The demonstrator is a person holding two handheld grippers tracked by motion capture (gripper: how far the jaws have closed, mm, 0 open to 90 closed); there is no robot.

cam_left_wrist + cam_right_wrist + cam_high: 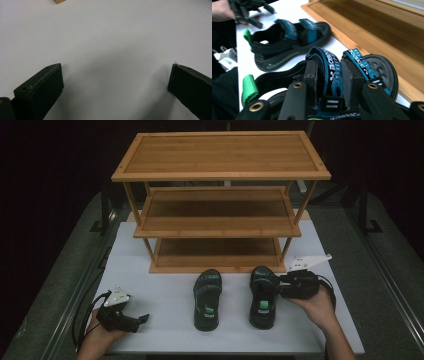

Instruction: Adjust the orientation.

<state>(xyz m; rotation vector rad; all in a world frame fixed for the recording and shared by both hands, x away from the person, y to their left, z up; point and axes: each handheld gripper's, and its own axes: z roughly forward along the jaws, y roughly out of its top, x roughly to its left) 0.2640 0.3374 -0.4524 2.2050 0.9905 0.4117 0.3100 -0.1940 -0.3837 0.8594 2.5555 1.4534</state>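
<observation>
Two black sandals with teal straps lie on the white table in front of a wooden rack (220, 205). My right gripper (281, 287) reaches in from the right and is shut on the middle teal strap of the right sandal (262, 297). In the right gripper view the two pads (348, 75) pinch that strap (332, 67) from both sides, and the sandal's toe (382, 70) points toward the rack's bottom shelf (374, 32). The left sandal (207, 300) lies free beside it. My left gripper (142, 319) rests low at the table's left, open, with nothing between its jaws (116, 75).
The three-shelf wooden rack stands at the back of the table (165, 290), all shelves bare. The left sandal (287, 42) lies between the two grippers. Cables trail from both grippers. The table's front edge runs close to both hands.
</observation>
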